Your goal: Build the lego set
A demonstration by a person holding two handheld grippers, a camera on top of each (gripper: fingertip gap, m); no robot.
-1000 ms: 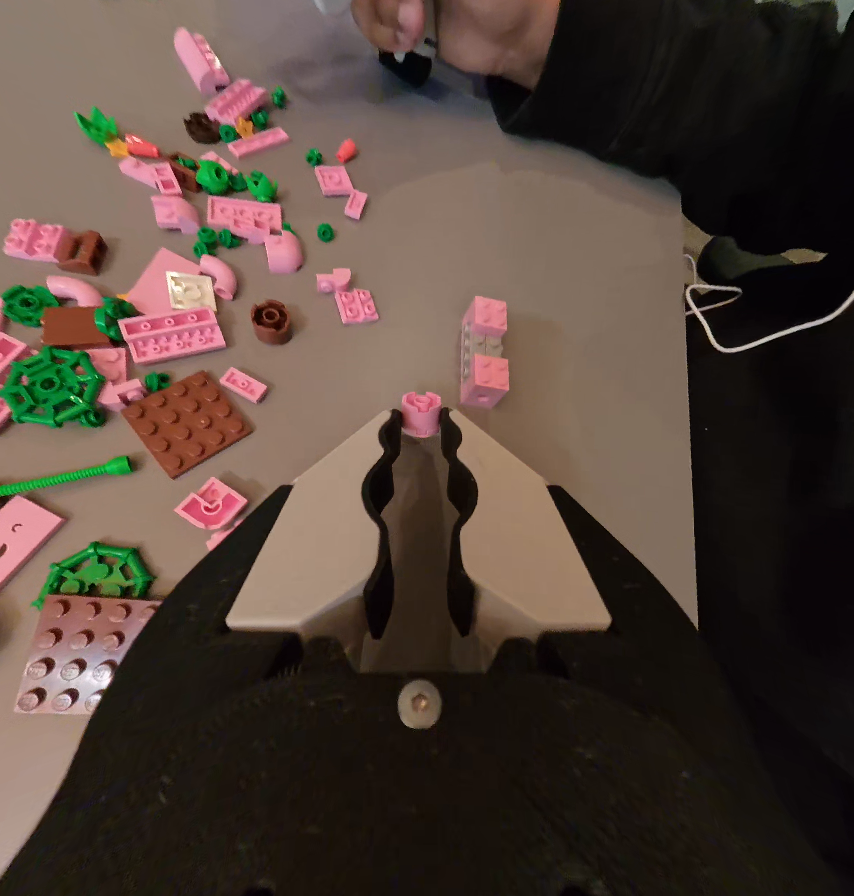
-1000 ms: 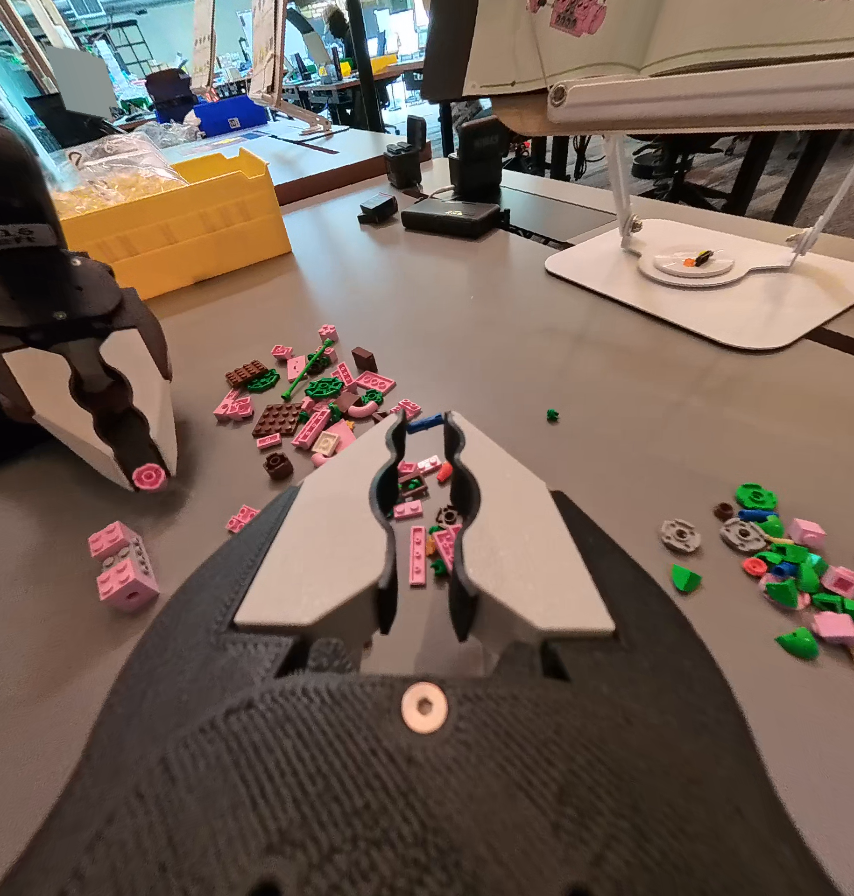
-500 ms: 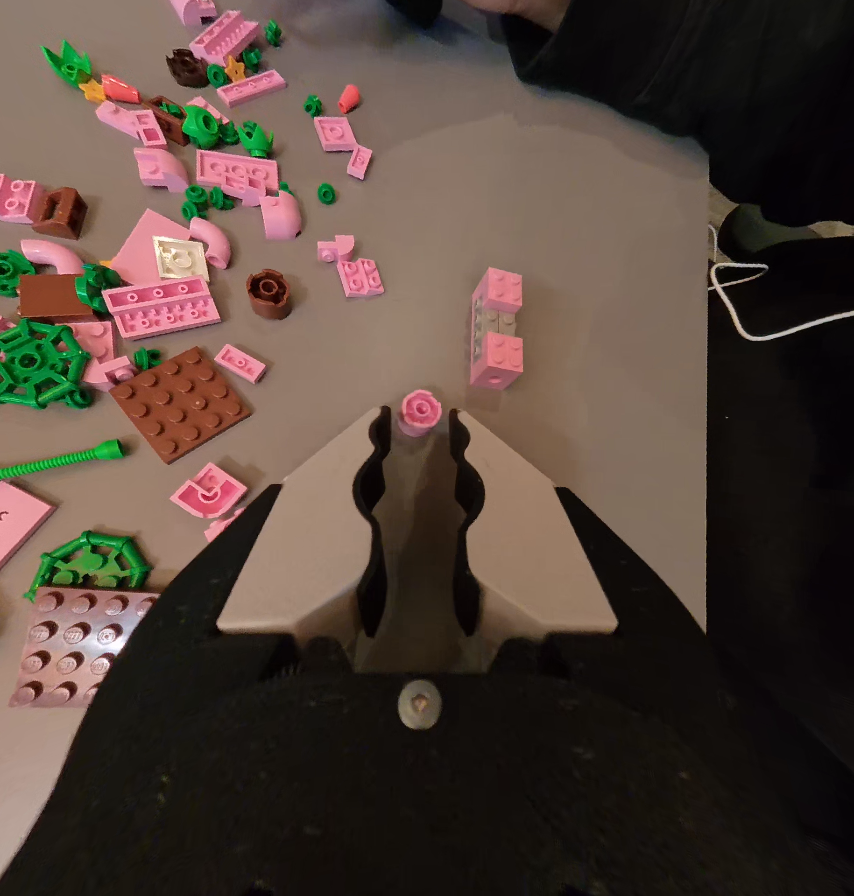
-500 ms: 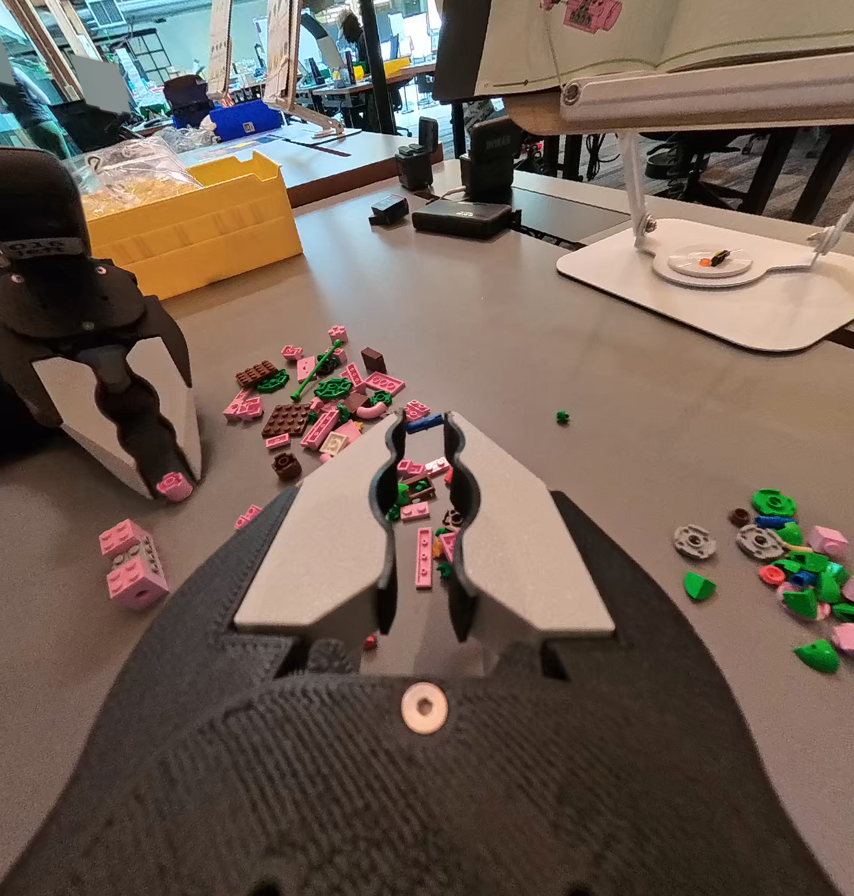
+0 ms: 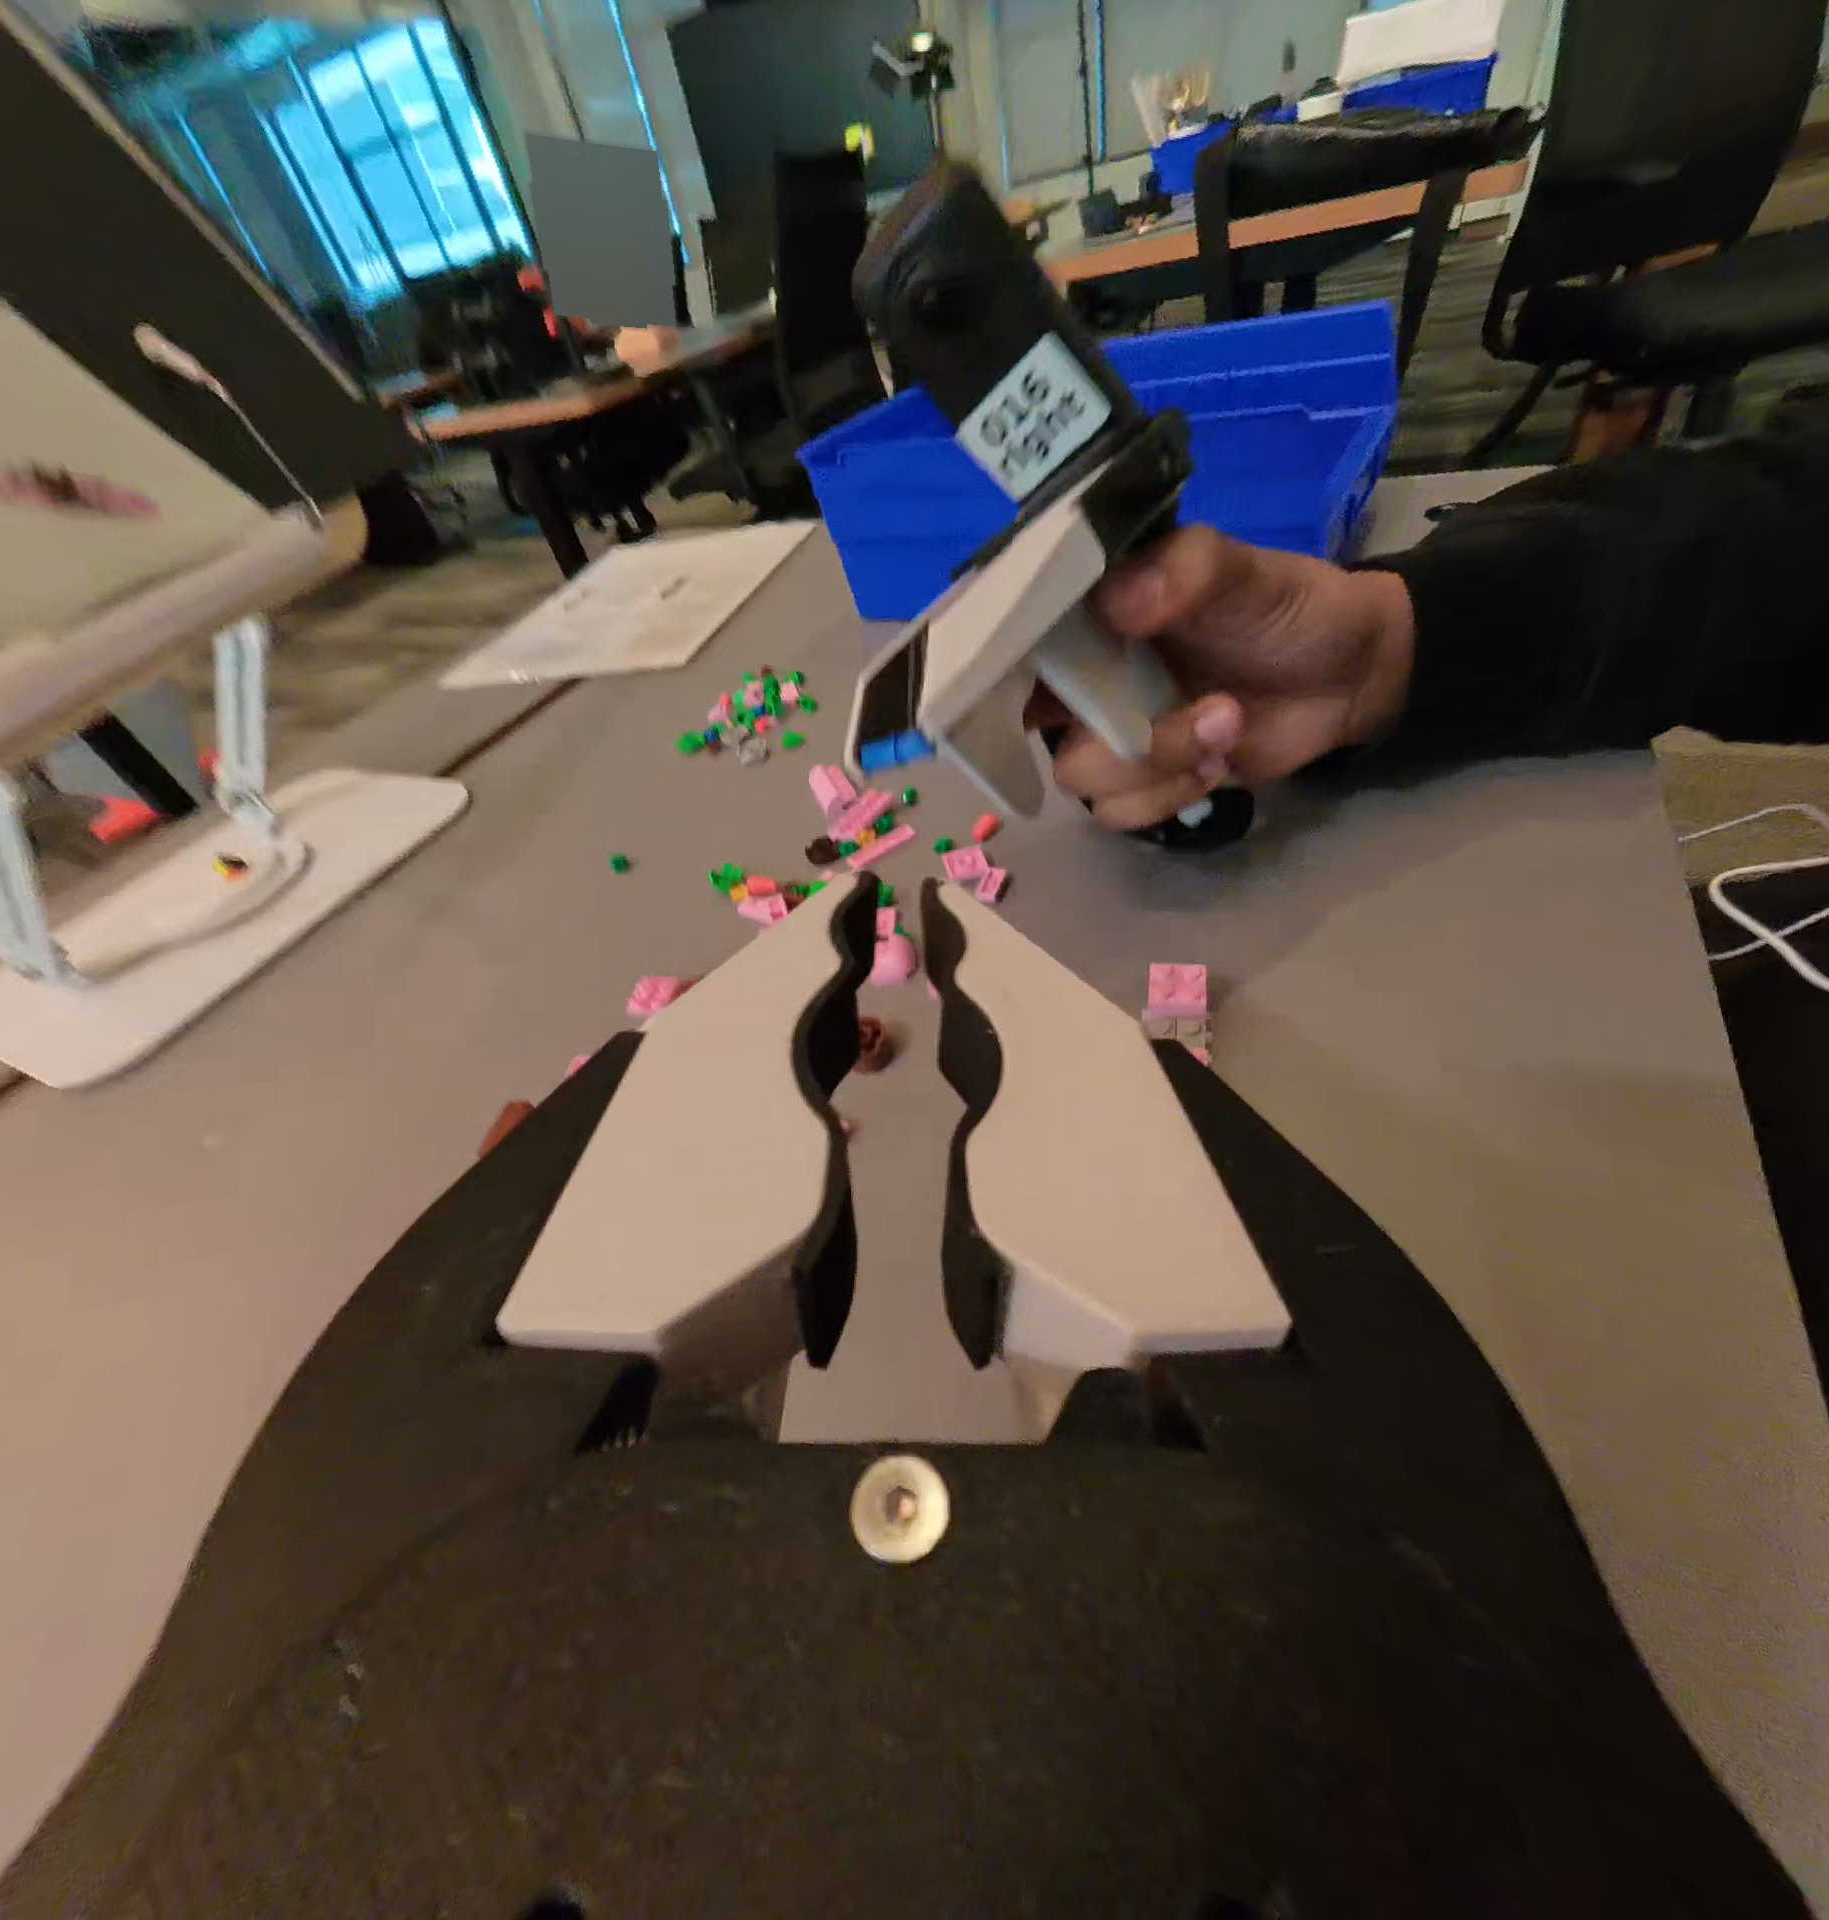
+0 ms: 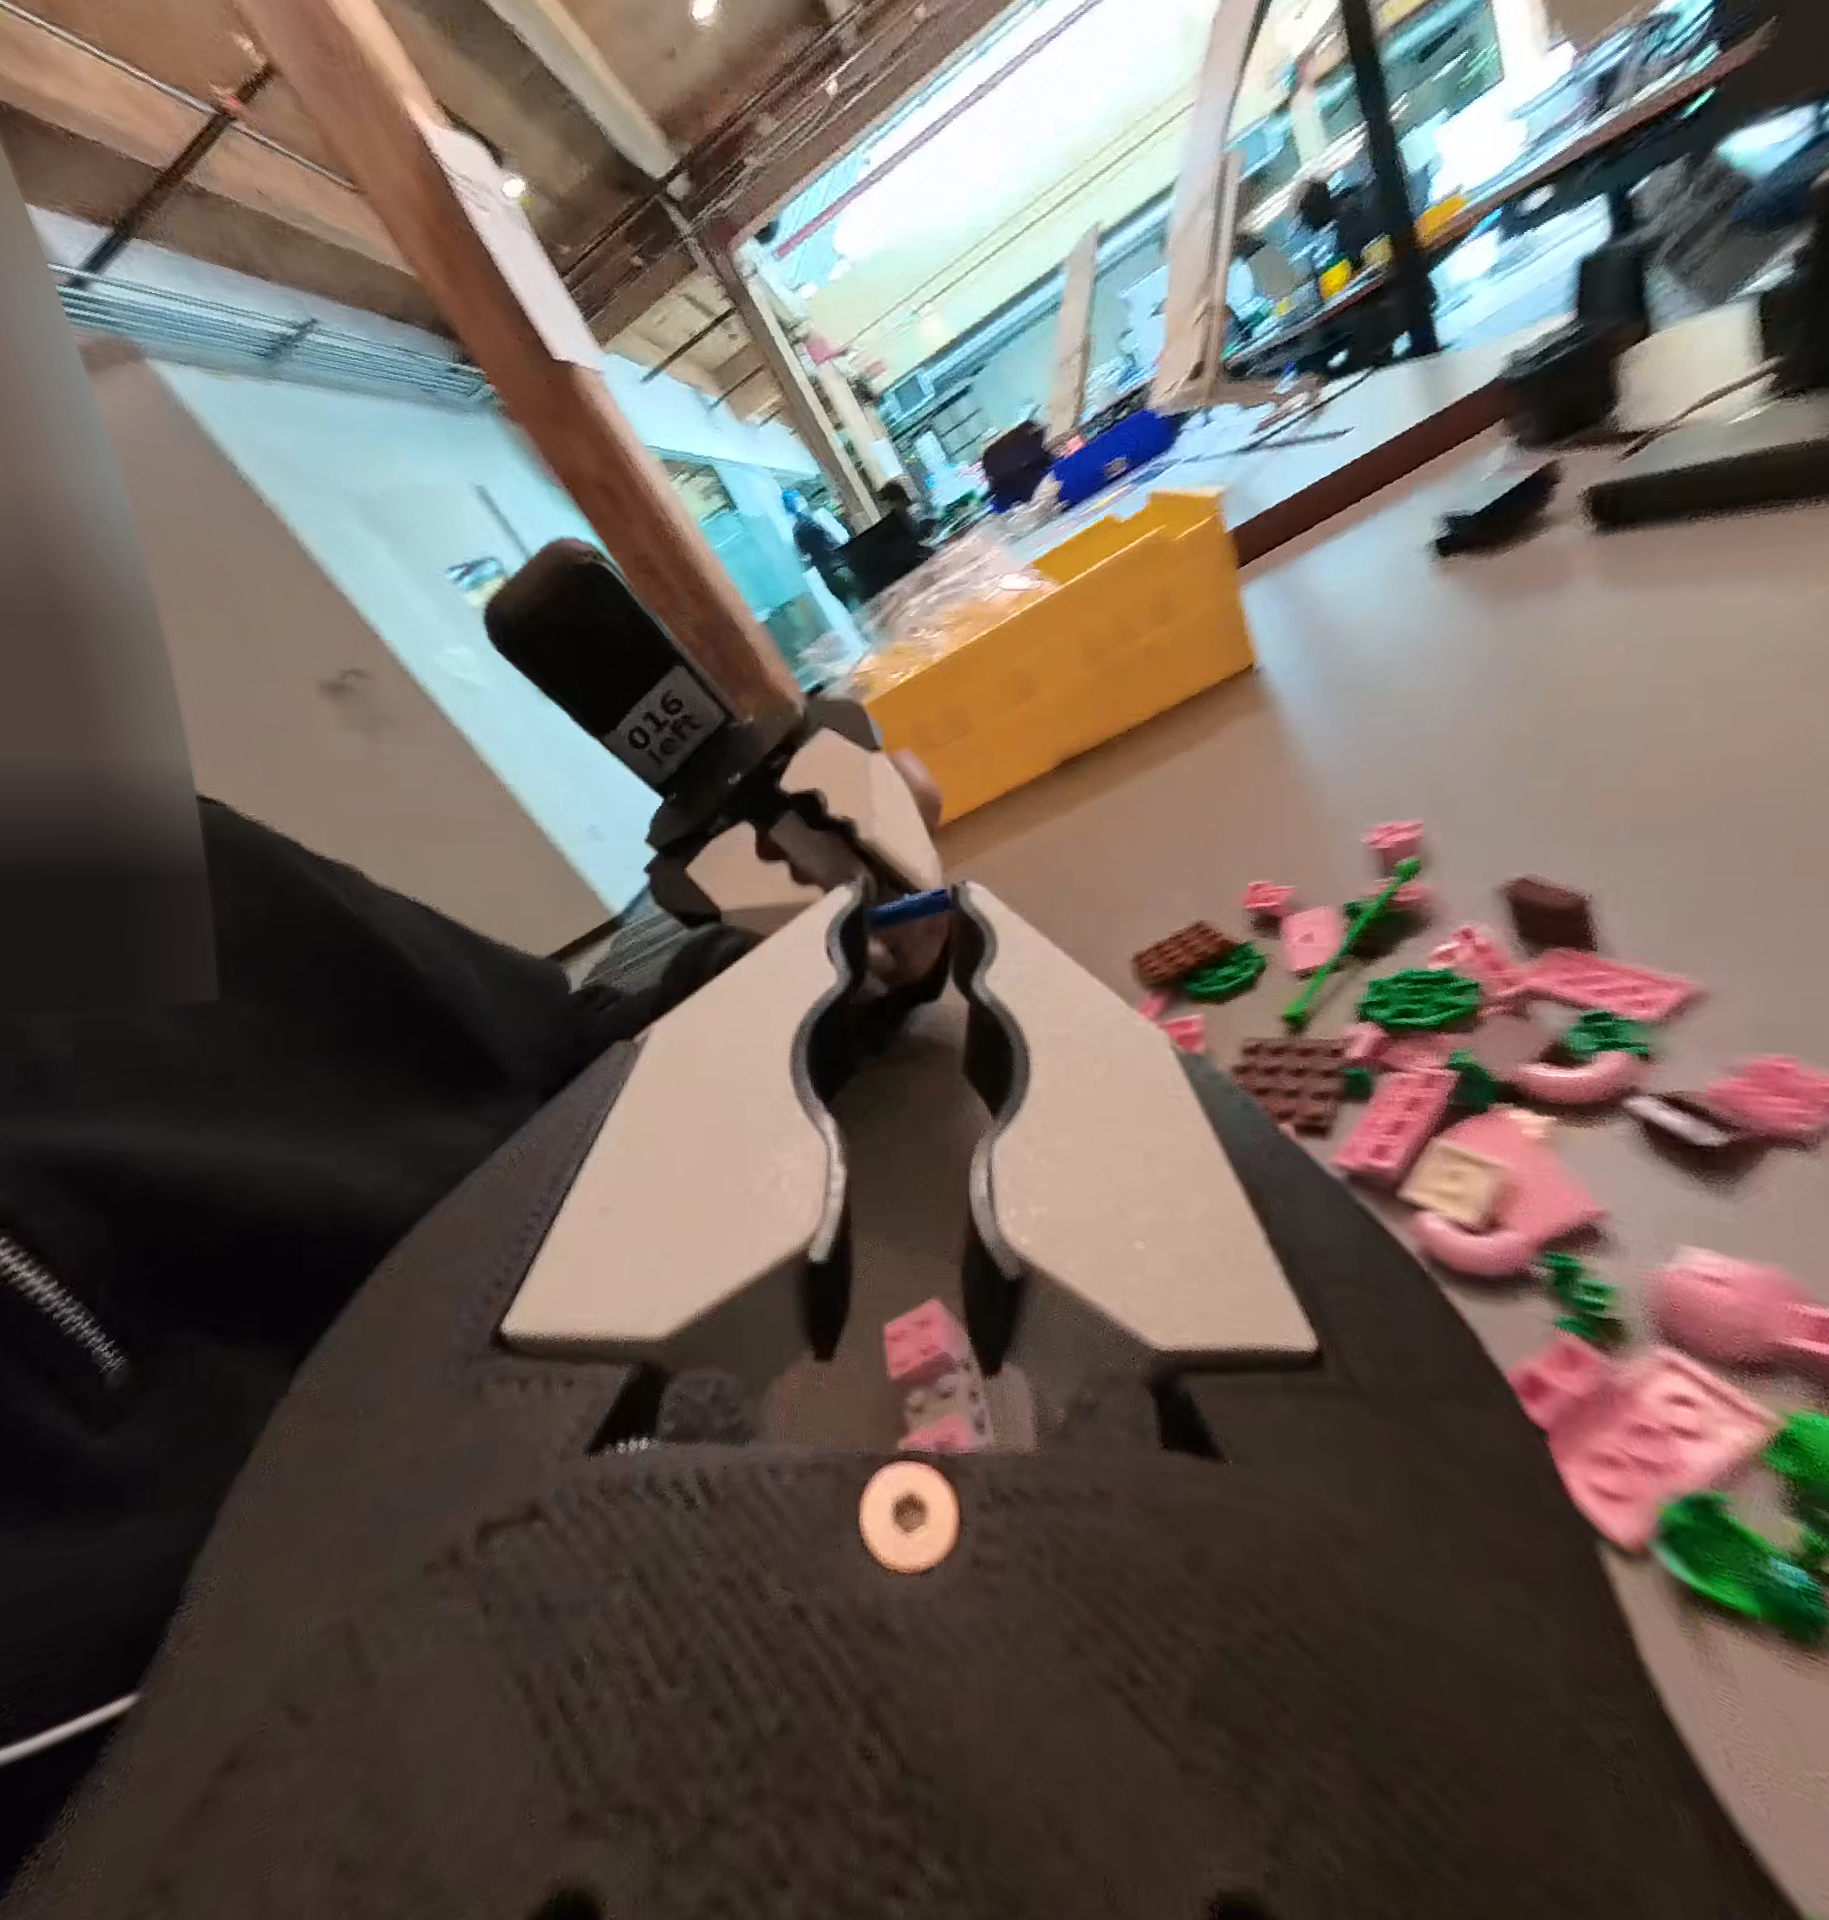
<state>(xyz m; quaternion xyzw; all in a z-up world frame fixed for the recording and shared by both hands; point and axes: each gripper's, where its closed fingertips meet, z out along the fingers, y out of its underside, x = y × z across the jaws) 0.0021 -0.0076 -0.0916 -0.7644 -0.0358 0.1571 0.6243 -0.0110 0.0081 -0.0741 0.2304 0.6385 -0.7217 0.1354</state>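
Note:
My left gripper (image 5: 897, 896) is raised over the grey table (image 5: 1409, 1143). Its jaws stand a narrow gap apart with nothing between the tips. Loose pieces on the table show through the gap. My right gripper (image 6: 908, 902) is shut on a small blue piece (image 6: 910, 909). In the left wrist view a hand holds it in the air ahead, with the blue piece (image 5: 889, 750) at its tips. A small pink and grey stacked build (image 5: 1178, 997) stands on the table just right of my left fingers. It also shows under the right fingers (image 6: 931, 1351).
Loose pink, green and brown pieces (image 6: 1492, 1091) lie scattered on the table, with a second small pile (image 5: 749, 712) farther off. A blue bin (image 5: 1263, 447), a yellow bin (image 6: 1076, 644), a white stand base (image 5: 214, 904), a paper sheet (image 5: 640, 613) and a white cable (image 5: 1783, 914) surround the work area. My two grippers' fingertips are within a few centimetres of each other.
My left gripper opened and left the pink round piece on the table, then tilted up and narrowed its jaws on nothing. My right gripper swung left towards it, still holding the blue piece.

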